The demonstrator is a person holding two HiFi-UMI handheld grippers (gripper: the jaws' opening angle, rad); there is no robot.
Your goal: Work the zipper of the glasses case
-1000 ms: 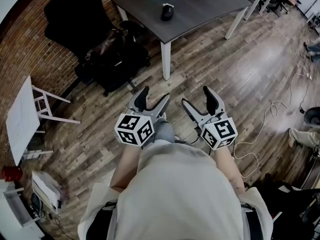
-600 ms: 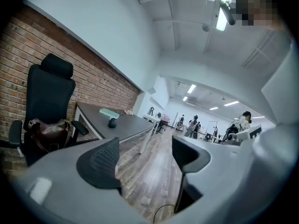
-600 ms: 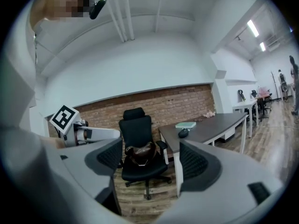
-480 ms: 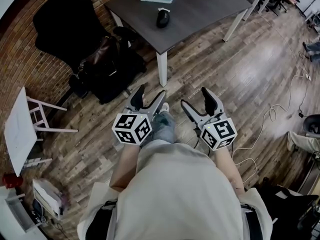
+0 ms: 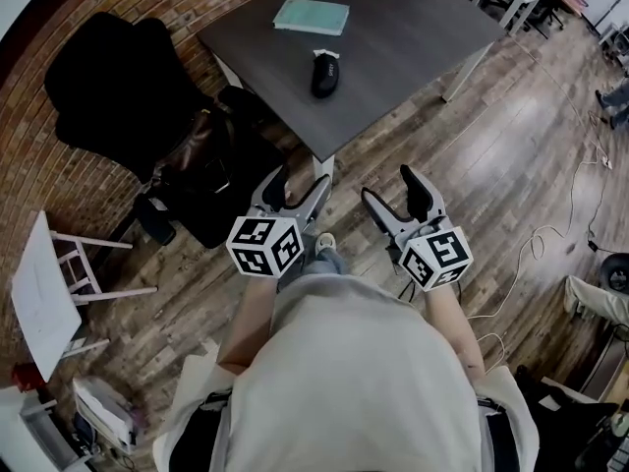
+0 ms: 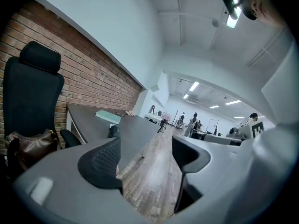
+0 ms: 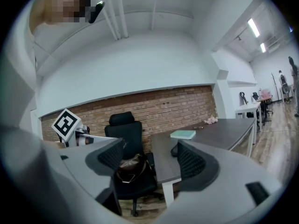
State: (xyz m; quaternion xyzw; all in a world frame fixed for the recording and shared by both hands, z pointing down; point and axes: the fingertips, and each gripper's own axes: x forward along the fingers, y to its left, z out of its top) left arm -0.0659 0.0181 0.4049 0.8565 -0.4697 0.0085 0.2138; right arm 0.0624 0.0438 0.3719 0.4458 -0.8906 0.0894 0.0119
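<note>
The black glasses case lies on the dark grey table, near its front left part. In the left gripper view the glasses case peeps out past the left jaw, and in the right gripper view the glasses case shows just left of the right jaw. My left gripper and right gripper are held side by side above the wooden floor, short of the table. Both stand open with nothing between the jaws.
A teal book lies on the table behind the case. A black office chair with a brown bag stands to the left by the brick wall. A white stool is at far left. A cable runs over the floor at right.
The person has stepped toward the table; it and the case now sit lower and closer in the head view. Both grippers keep the same open pose.
</note>
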